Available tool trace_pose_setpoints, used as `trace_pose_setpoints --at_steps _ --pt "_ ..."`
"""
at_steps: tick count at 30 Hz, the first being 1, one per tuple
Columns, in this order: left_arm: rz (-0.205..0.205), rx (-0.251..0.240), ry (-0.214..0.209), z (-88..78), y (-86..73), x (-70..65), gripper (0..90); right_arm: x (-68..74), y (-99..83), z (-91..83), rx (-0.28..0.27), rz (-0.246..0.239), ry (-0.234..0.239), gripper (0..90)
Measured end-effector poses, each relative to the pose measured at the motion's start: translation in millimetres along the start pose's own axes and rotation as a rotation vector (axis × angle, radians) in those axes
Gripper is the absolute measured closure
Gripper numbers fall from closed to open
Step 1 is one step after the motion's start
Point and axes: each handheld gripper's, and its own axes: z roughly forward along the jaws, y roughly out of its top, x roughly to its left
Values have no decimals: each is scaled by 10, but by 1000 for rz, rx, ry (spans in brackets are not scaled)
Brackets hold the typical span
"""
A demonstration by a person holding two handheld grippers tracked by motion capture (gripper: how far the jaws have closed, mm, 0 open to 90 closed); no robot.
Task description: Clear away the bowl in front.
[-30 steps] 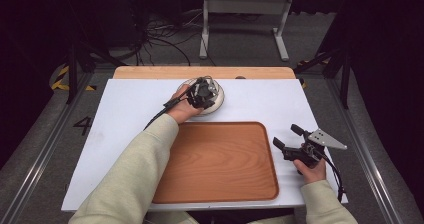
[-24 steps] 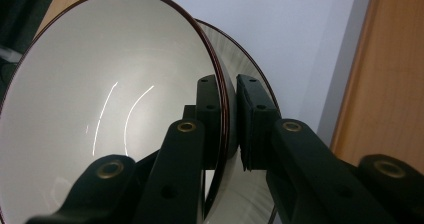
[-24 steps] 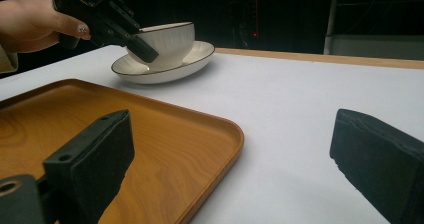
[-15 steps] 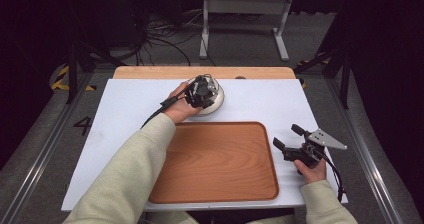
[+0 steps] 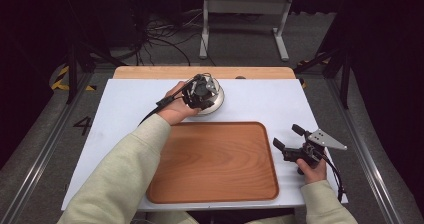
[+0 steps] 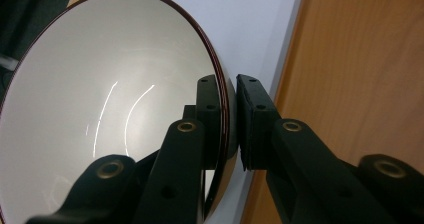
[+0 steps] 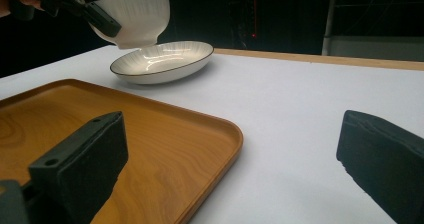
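the tabletop (image 5: 115,114) carries a wooden tray (image 5: 215,164) near the person and a shallow plate (image 7: 162,61) at the far side. the bowl (image 7: 135,19) hangs just above that plate, clear of it, tilted a little. the left claw (image 5: 200,91) pinches the bowl's rim, one jaw inside the wall and one outside, pressed tight on it (image 6: 227,119). the right claw (image 5: 290,141) rests beside the tray's right edge, jaws spread wide with nothing between them.

the grip is on a thin, glazed rim at one side only, so the bowl's weight hangs off the pinch; it could swing or slip out, likely dropping onto the plate and chipping both. from above the hand hides the bowl, so how far it tilts is hard to judge. a quick swing toward the tray would make a slip likelier.
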Motion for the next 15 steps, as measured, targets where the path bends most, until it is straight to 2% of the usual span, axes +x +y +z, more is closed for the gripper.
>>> trace_pose_setpoints --at_steps 15 --pt "39 -26 -40 -329 8 -299 817 10 0 -2 0 -15 6 7"
